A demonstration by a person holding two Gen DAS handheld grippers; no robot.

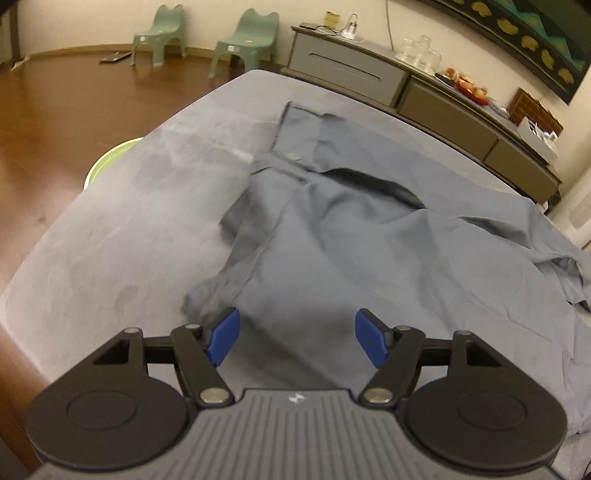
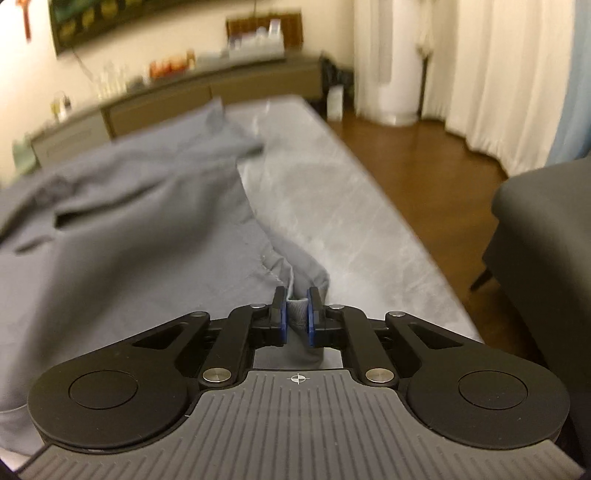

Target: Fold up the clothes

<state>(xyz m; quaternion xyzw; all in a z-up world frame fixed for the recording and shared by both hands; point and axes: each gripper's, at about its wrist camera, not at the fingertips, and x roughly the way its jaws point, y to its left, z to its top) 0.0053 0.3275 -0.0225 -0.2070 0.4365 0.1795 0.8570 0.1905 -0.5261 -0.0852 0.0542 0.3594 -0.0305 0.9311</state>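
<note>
Your slate-blue cotton garment (image 1: 332, 236) lies spread over the grey-covered bed (image 1: 122, 221). Your right hand-held gripper (image 2: 296, 314) pinches its near edge; your left hand-held gripper (image 1: 297, 338) hangs released above it. Brown wooden floor (image 2: 424, 177) borders both sides.

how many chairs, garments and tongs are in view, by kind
green chairs: 2
grey-blue garment: 1
tongs: 2, left tongs open over the garment, right tongs shut on its edge
total: 5
</note>
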